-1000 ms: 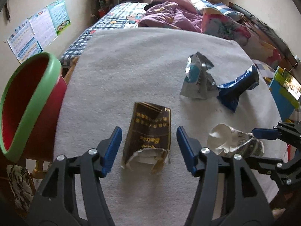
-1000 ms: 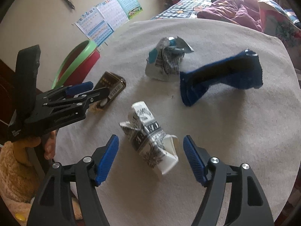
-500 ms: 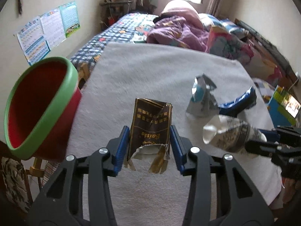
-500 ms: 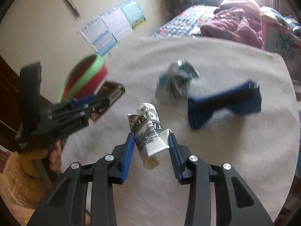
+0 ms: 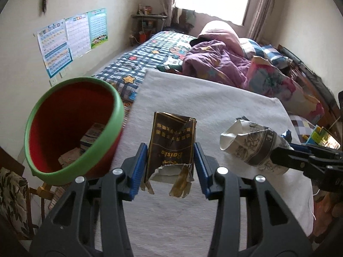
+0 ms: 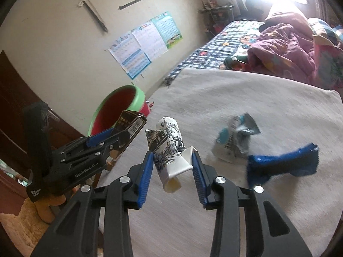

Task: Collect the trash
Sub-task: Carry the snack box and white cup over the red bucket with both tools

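Carry step: left tool [image 5: 170, 168] clenched on brown wrapper [image 5: 171, 147], right tool [image 6: 172, 171] on crumpled carton [image 6: 169, 150]; next, prob. over to red bin [image 5: 70, 128] & release.

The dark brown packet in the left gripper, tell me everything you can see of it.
The dark brown packet is a flattened, glossy carton with gold print and a barcode on one edge. Its near end is torn open and ragged, showing a pale lining. It is held off the white cloth, pinched by its sides in the jaws of the left gripper, beside the red bin.
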A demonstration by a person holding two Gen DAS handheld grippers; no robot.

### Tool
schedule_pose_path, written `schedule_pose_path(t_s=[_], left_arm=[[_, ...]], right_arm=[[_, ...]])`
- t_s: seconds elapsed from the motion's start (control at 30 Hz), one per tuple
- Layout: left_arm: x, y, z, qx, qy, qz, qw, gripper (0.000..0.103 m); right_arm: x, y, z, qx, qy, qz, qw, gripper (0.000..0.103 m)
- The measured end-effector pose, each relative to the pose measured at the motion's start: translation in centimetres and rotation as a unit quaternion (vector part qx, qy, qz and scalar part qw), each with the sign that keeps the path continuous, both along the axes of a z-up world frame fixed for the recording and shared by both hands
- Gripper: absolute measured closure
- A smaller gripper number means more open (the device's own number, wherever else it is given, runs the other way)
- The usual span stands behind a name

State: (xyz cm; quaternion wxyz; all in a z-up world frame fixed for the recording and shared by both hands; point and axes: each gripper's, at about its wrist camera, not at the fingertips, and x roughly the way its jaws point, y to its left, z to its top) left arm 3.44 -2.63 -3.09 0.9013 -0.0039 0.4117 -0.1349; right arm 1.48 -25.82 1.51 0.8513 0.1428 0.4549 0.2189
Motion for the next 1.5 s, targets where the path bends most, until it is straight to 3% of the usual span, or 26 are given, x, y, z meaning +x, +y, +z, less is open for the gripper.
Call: schedule_pose_path(t_s=[0.63, 1.5], left_arm=[[0.8, 5.6, 1.3, -0.013, -0.026, 0.040, 0.9988, 0.061], [3.9, 13.8, -0.4, -0.010, -0.010, 0.083, 0.9964, 0.061]], right_arm=[[2.3, 4.4, 1.3, -0.011, -0.018, 0.011, 1.000, 0.067], [5.8, 14.1, 2.5, -0.064, -0.058, 0.052, 0.995, 0.067]])
